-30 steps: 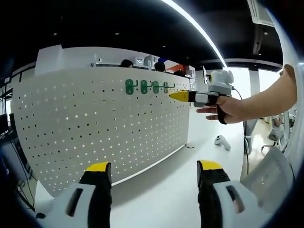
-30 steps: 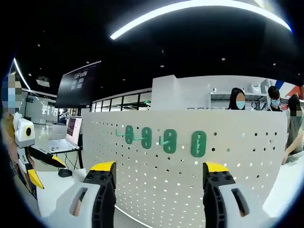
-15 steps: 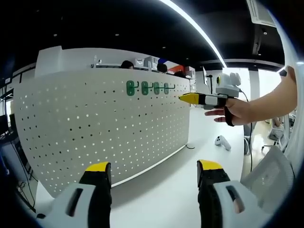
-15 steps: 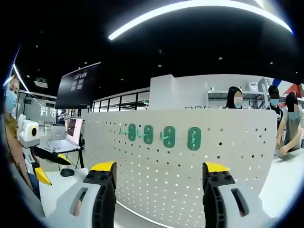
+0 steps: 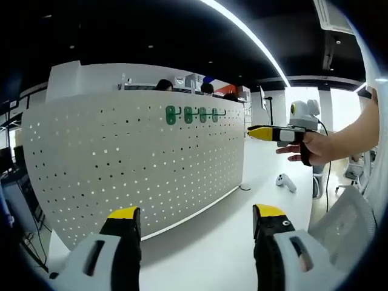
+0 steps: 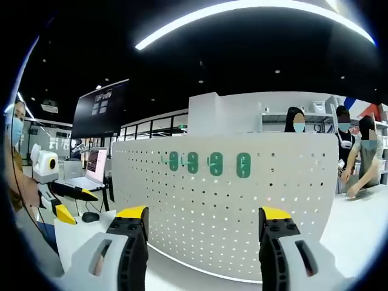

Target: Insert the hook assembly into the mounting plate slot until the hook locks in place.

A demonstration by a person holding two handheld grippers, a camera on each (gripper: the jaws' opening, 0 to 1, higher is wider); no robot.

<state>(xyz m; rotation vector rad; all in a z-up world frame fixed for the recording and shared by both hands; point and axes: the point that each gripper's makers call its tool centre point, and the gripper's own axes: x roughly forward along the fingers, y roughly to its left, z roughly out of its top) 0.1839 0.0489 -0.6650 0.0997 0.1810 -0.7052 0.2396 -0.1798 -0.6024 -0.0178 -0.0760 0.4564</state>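
Up close in the left gripper view, the left claw (image 5: pixel 195 221) has its yellow-tipped jaws spread wide, nothing between them, hovering above the white table (image 5: pixel 212 242). Same story in the right gripper view: the right claw (image 6: pixel 204 223) is spread and empty.

Just past the jaws stands the pegboard (image 5: pixel 133 163), a white perforated panel upright on the table. Near its top edge sit four green plates (image 5: pixel 192 114) in a row, close together. In the right gripper view the same plates (image 6: pixel 209 163) face us squarely, and thin green hooks (image 6: pixel 165 160) poke out sideways from some of them; which plate each belongs to is too small to tell.

To the right in the left gripper view, the right claw comes in from the side, held in a hand (image 5: pixel 310 148), its yellow tip level with the plates but clear of the pegboard. On the table beyond lies a small white controller (image 5: pixel 285 181).

In the right gripper view, the left claw shows at the left edge, near a laptop (image 6: pixel 91 173) and a mouse (image 6: pixel 91 216). Farther back hang a dark screen (image 6: pixel 100 109) and a ceiling light strip (image 6: pixel 242 12), and several people (image 6: pixel 294 119) stand behind the pegboard.
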